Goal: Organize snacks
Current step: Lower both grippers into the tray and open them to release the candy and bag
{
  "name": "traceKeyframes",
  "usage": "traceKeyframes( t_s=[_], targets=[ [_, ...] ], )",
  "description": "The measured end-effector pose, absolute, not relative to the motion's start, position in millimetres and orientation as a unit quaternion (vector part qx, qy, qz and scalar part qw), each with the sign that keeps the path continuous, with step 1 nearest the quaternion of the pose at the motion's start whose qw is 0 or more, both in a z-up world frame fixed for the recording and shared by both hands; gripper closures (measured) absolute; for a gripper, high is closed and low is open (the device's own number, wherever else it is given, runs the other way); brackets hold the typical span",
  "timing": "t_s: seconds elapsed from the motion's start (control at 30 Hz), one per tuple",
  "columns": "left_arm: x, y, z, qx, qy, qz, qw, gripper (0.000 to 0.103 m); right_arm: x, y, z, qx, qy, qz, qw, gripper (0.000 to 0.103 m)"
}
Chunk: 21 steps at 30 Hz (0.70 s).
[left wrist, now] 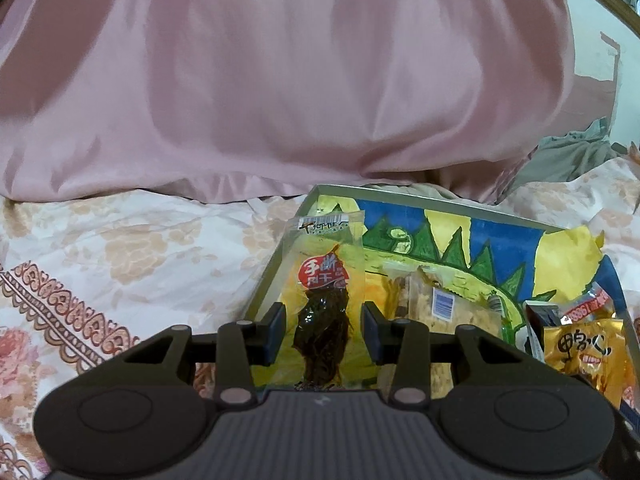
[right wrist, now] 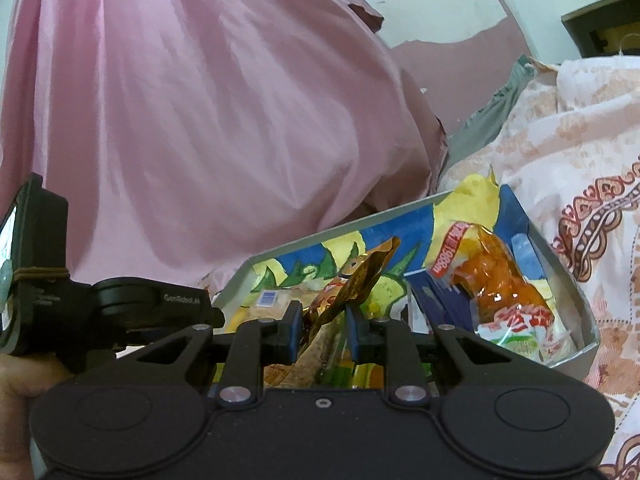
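Note:
A shallow box with a painted blue, yellow and green bottom lies on the bed and holds snacks. My left gripper is shut on a clear packet of dark dried meat, held upright over the box's left side. My right gripper is shut on a gold foil snack packet above the same box. An orange snack packet lies in the box's right end. A gold packet and a pale cracker packet also lie in the box.
A big pink pillow stands right behind the box. The floral bedsheet spreads to the left and right. The left gripper's body shows at the right wrist view's left edge. Grey cloth lies at the back right.

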<state>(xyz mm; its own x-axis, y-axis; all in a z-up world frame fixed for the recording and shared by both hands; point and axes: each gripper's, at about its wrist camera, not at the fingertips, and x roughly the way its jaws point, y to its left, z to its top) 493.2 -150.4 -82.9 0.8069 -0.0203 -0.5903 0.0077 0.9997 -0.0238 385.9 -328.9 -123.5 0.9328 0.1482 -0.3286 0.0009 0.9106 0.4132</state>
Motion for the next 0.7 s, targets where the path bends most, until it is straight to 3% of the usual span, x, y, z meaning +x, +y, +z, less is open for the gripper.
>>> traceKeyframes(
  t_s=[0.7],
  targets=[
    [502.3, -155.3, -102.5, -0.014, 0.313, 0.000, 0.950, 0.058, 397.1, -326.1, -143.4, 0.218, 0.204, 0.029, 0.954, 0.077]
  ],
)
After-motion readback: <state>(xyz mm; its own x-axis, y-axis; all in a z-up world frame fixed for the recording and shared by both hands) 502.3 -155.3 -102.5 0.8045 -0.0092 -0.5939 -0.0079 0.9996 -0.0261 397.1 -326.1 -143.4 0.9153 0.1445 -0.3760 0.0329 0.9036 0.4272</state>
